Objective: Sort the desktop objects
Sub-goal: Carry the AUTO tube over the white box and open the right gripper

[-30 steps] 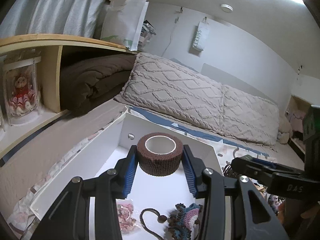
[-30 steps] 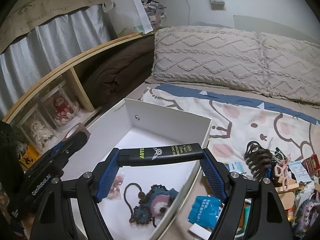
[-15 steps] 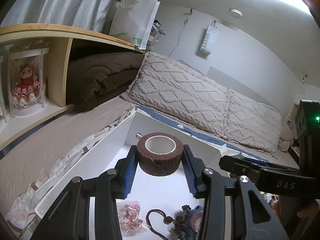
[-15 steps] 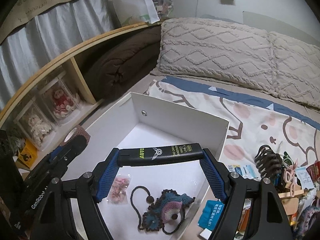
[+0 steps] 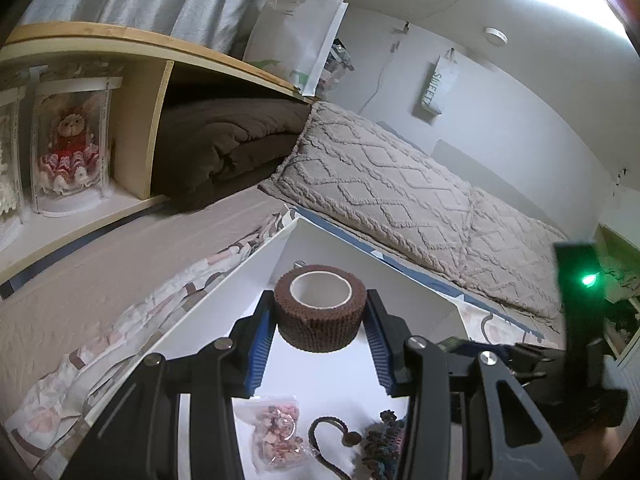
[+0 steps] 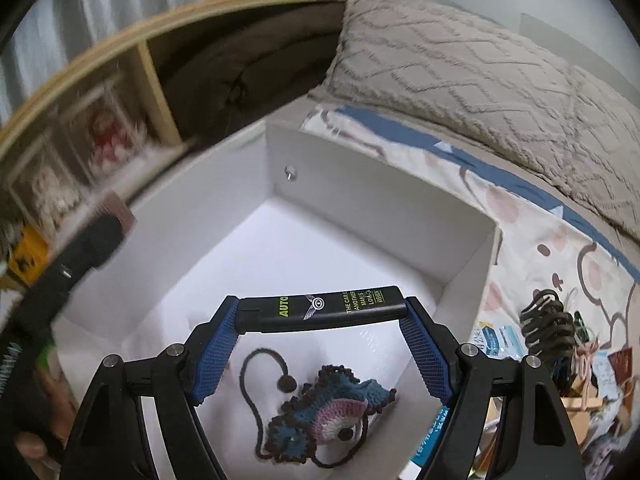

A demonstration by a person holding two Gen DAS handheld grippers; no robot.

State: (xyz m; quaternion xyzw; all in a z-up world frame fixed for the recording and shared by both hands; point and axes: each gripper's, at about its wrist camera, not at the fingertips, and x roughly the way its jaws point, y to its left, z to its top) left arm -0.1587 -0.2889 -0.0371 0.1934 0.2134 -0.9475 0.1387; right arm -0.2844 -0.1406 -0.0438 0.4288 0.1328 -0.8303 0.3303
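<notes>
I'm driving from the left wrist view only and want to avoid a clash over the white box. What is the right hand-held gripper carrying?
Observer: The right hand-held gripper is shut on a black lighter, gripped by its two ends and lying crosswise.
Operator: Where is it relative to the box?
Observer: It hangs over the white box, above the crochet pouch on the floor.
Operator: My view cuts that pouch off. Is it whole?
Observer: Yes, blue and pink, with a dark cord loop ending in a button.
Operator: Anything left outside the box?
Observer: A dark hair claw and small packets lie on the bedsheet right of the box.
</notes>
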